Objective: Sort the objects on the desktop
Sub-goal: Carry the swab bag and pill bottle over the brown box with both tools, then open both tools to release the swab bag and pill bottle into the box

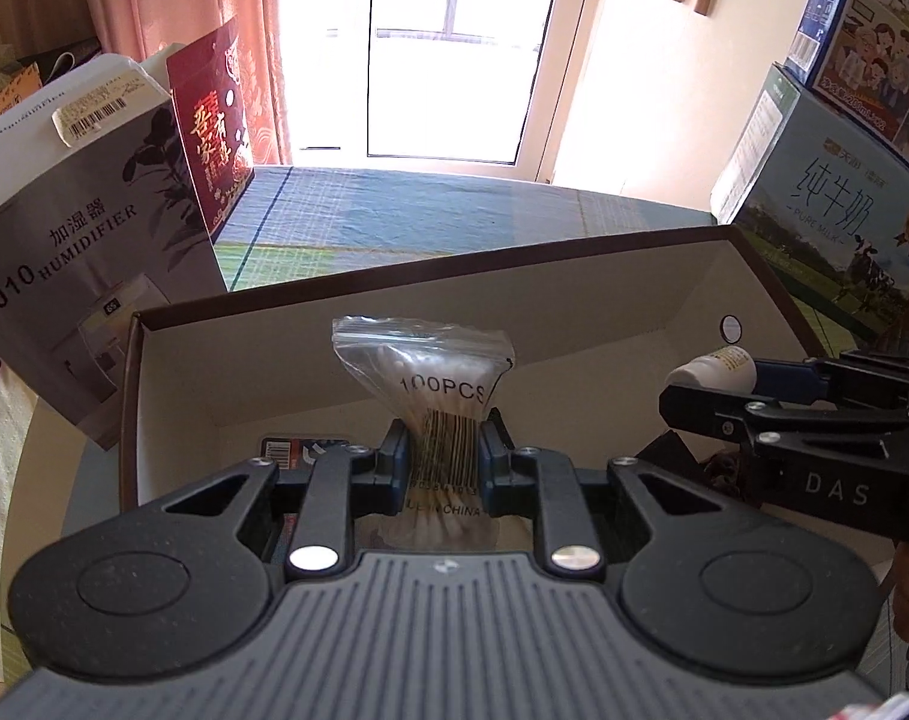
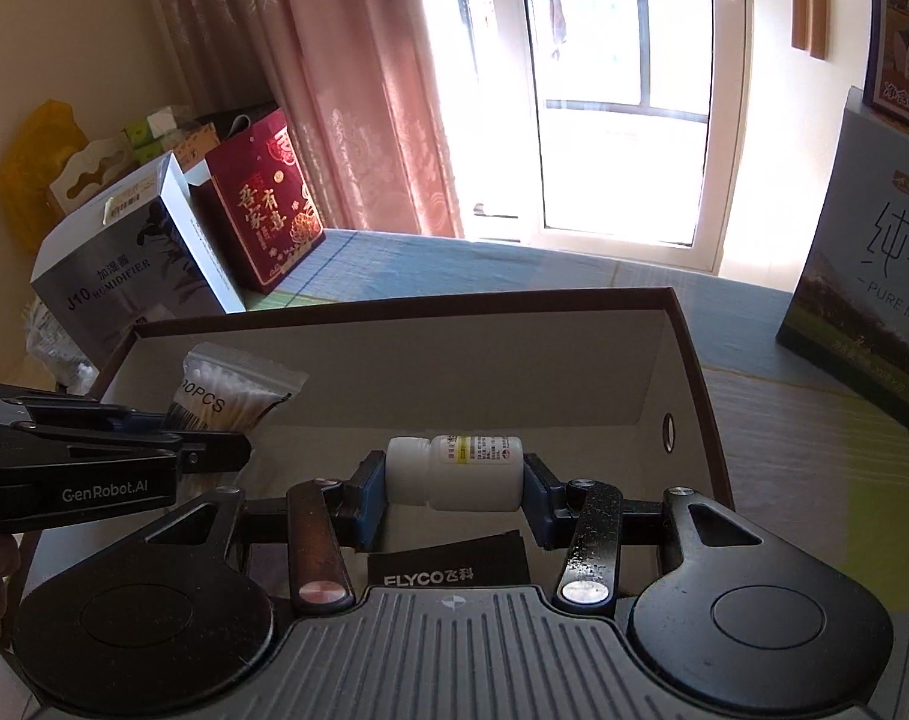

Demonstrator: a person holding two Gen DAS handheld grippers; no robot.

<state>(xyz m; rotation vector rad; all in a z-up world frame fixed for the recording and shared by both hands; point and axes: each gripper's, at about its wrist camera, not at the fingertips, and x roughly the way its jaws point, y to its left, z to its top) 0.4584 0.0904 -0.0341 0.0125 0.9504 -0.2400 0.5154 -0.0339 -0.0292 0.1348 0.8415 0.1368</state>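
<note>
Two grippers over the open box: left gripper clamped on cotton swab bag, frame centre; right gripper pinches white bottle sideways.

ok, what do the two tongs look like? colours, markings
Both match: matte black linkage arms, silver pivot screws, blue pads on the fingertips, a grey ribbed body flanked by round black discs. Side on, the left tongs read "GenRobot.AI" in white; the right tongs show "DAS". No cables or sleeves visible.
</note>
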